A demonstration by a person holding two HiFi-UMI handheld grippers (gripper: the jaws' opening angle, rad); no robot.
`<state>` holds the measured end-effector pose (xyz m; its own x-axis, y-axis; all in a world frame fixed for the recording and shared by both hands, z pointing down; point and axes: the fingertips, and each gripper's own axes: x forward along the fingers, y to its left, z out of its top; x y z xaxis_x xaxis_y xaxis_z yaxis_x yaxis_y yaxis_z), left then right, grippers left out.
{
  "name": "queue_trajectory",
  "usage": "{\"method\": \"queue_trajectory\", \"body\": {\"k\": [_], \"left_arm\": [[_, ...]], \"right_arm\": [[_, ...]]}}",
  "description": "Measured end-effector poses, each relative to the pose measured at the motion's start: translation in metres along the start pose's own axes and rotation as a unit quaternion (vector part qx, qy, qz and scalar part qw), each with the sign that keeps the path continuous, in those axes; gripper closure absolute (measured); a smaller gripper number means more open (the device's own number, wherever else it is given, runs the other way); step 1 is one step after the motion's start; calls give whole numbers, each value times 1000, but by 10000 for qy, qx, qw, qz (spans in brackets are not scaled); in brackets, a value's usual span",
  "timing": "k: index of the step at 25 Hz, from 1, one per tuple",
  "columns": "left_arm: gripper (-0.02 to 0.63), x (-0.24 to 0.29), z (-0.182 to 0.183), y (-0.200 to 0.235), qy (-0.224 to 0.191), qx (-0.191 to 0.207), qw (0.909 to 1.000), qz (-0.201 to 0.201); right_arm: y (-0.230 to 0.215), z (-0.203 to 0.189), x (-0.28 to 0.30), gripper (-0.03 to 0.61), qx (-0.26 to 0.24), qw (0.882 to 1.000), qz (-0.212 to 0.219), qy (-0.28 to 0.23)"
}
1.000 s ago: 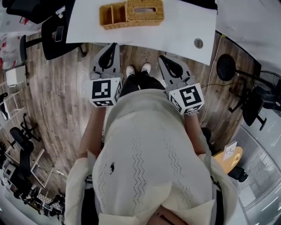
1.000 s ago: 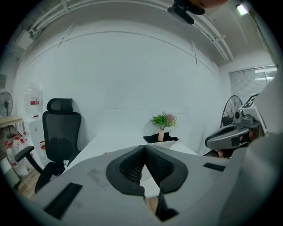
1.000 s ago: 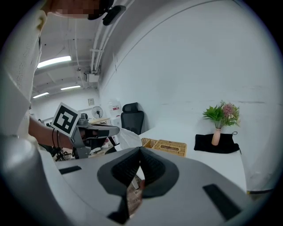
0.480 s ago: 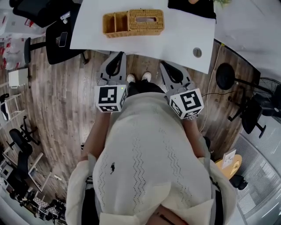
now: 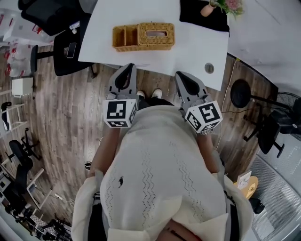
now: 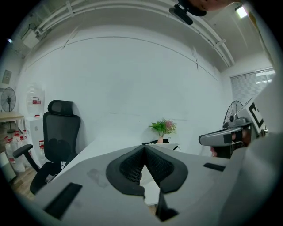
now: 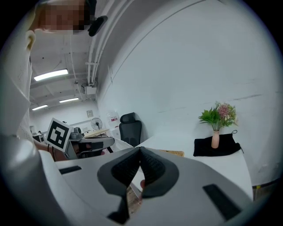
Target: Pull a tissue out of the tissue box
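A woven wicker tissue box [image 5: 155,36] lies on the white table [image 5: 193,42], with open wicker compartments [image 5: 125,37] joined to its left end. A pale tissue shows in its top slot. My left gripper [image 5: 127,69] is shut and holds nothing, its tip at the table's near edge, below the compartments. My right gripper [image 5: 180,76] is likewise shut and empty, near the same edge to the right of the box. In the left gripper view the jaws [image 6: 144,148] meet above the tabletop. In the right gripper view the jaws [image 7: 140,150] touch, and a strip of the box [image 7: 175,153] shows beyond them.
A vase of flowers [image 5: 221,6] stands on a black cloth [image 5: 202,18] at the table's far right. A round grommet [image 5: 209,68] sits near the front corner. A black office chair [image 5: 68,47] is left of the table, a fan [image 5: 244,82] on the wooden floor to the right.
The table and box have slid lower into the head view, showing more of the tabletop and the vase. Both grippers stay shut near the table's front edge.
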<state>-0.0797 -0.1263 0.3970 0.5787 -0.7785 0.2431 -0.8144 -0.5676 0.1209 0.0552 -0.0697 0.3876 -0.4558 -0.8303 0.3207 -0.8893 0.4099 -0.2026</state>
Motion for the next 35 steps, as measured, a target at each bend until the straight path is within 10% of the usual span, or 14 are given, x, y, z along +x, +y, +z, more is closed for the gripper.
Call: {"method": "queue_trajectory", "body": {"k": [35], "left_arm": [[601, -26, 93, 6, -857, -37, 9952, 461]], "right_arm": [[5, 96, -19, 577, -482, 9949, 159, -866]]}}
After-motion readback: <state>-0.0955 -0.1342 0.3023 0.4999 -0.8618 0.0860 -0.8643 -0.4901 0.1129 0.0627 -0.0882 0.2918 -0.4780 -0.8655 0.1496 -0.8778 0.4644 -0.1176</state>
